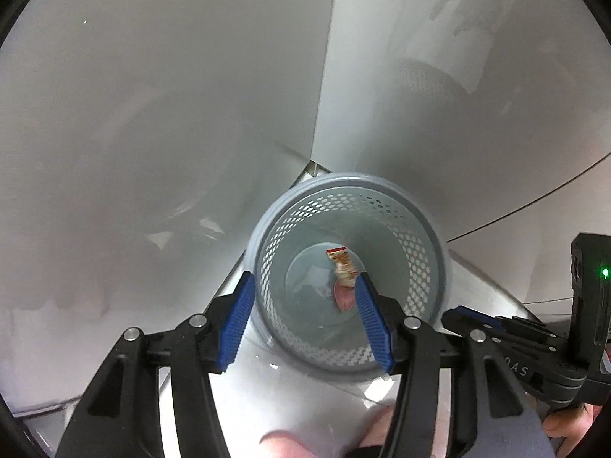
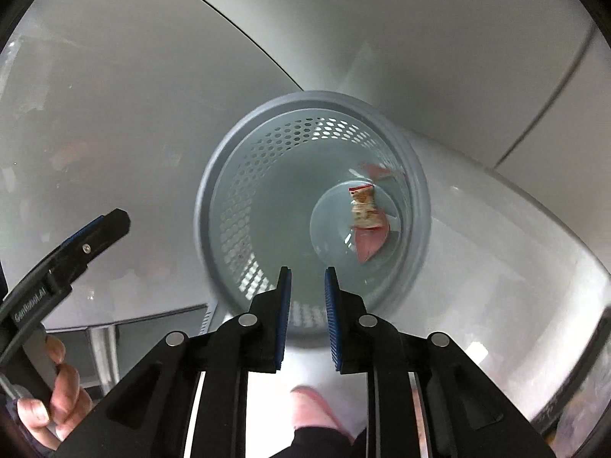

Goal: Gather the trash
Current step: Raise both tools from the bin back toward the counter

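Note:
A grey perforated waste basket [image 1: 250, 246] [image 2: 202, 206] stands on the floor in a corner, and both views look down into it. Inside, low down, are a crumpled tan and red wrapper [image 1: 342, 263] [image 2: 363, 208] and a pink scrap [image 1: 343, 297] [image 2: 369, 240]. My left gripper [image 1: 305, 274] hangs over the basket's mouth, jaws wide apart and empty; the wrapper shows just past its right fingertip. My right gripper [image 2: 307, 270] hovers over the near rim with a narrow gap between its blue pads [image 2: 284, 305] and nothing in it.
Glossy white panels meet in a corner [image 1: 317, 114] behind the basket. A hand [image 2: 49, 400] grips the left tool's handle at the lower left. A pinkish shape [image 2: 317, 404], perhaps a foot, lies on the pale floor just below the grippers.

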